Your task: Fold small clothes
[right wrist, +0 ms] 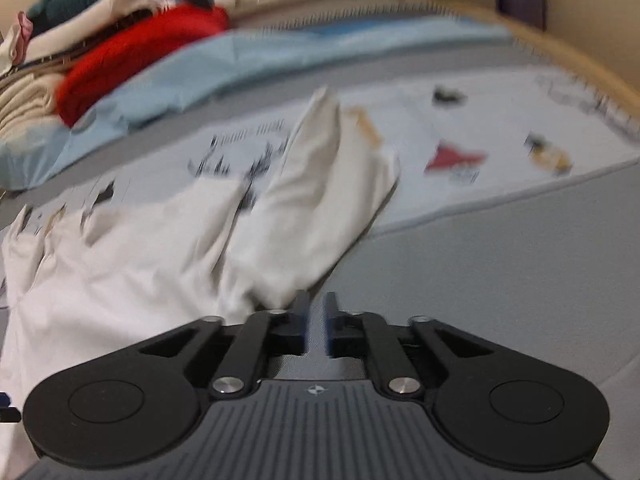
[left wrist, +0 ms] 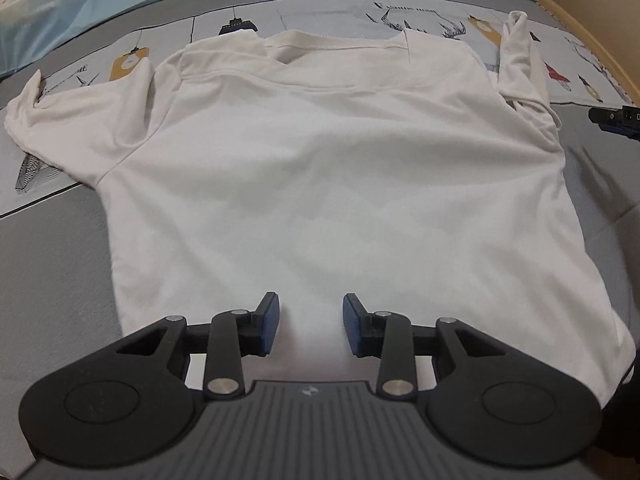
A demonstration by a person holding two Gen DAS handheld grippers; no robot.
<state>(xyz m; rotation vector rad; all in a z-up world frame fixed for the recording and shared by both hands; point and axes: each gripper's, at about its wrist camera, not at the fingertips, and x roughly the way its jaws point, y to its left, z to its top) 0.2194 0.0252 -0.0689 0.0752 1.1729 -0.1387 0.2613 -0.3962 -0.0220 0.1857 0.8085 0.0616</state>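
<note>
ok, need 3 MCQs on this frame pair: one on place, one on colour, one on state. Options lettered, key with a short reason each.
1. Where does the left claw sit relative to the white T-shirt?
A. over its bottom hem area
B. at the collar
C. off the bed entirely

2. What colour is the garment that stands out on the pile at the far left of the right wrist view?
A. yellow
B. red
C. purple

3. How does the T-shirt lie?
A. folded into a small square
B. rolled into a tube
C. spread flat, both sleeves out

Key:
1 A, the blue pads frame shirt fabric at the near hem, the collar far beyond.
2 B, a bright red garment lies among cream and dark ones.
3 C, the body is flat on the bedspread, with a sleeve to each side.
</note>
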